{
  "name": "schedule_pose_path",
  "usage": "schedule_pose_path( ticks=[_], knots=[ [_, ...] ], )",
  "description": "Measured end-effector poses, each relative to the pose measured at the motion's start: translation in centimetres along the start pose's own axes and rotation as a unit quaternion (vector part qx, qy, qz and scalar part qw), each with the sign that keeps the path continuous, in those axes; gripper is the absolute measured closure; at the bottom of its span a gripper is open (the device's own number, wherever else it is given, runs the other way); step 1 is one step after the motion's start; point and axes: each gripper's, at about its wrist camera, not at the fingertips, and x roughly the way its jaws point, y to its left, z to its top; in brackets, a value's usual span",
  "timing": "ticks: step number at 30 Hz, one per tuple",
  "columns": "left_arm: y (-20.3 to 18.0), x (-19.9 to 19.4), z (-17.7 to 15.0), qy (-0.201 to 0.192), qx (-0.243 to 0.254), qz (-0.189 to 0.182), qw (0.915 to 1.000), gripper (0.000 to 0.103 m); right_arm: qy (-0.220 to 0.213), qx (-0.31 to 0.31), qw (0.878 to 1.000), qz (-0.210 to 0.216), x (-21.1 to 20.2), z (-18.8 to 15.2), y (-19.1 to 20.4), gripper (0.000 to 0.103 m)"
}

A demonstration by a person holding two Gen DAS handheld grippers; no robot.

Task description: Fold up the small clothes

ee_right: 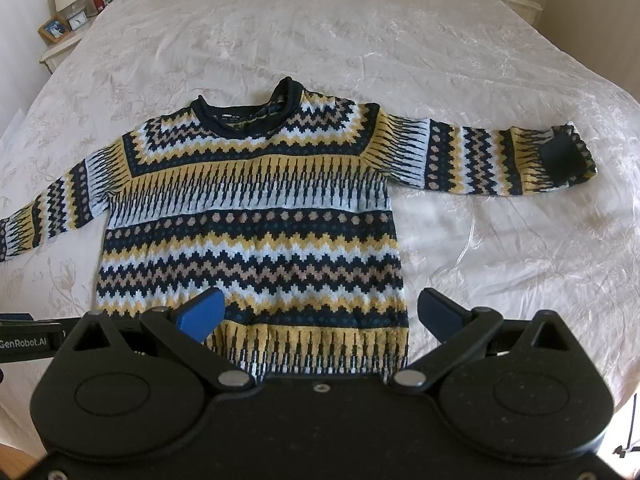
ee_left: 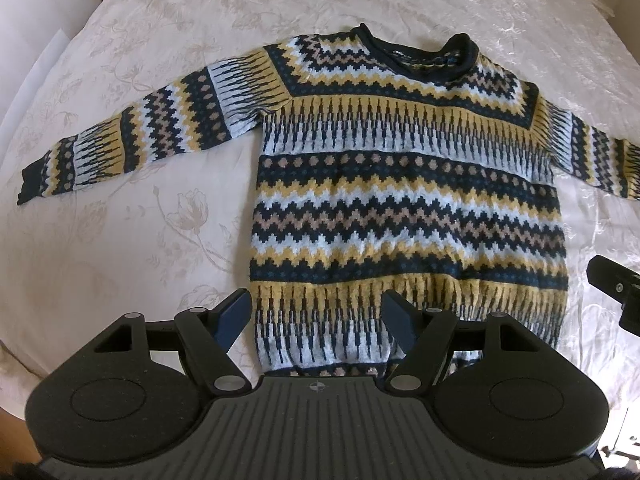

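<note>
Across the pale floral bedspread [ee_right: 480, 60] our patterned sweater [ee_left: 400, 200] lies face up and flat, collar at twelve o'clock, hem at six. One sleeve reaches toward nine o'clock, the other toward three, its cuff turned back. We judge no fold begun. Our left gripper [ee_left: 316, 322] and right gripper [ee_right: 320, 316] hover over the hem, fingers spread wide and empty.

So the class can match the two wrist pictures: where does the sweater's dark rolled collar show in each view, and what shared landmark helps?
Left wrist view: the collar sits top centre, right of the middle.
Right wrist view: the collar sits above centre, left of the middle.
Shared landmark: the sweater's yellow hem band, beyond each open gripper.
</note>
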Motion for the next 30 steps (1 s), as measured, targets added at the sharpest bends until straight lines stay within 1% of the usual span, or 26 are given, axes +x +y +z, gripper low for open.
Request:
schedule_pose_path(
  ticks=[16,25,30],
  knots=[
    [-0.4,0.4,0.2,0.011,-0.001,0.008,0.9999,0.033,0.008,0.002,1.0,0.004,0.5,-0.1,0.0,0.001],
    [-1.5,0.9,0.6,0.016,-0.005,0.019,0.9997,0.033,0.019,0.007,1.0,0.006,1.8,0.4,-1.9,0.001],
    [-2.7,1.3,0.5,0.022,-0.007,0.031,0.9993,0.033,0.026,0.012,1.0,0.006,2.9,0.8,-3.8,0.001]
  ],
)
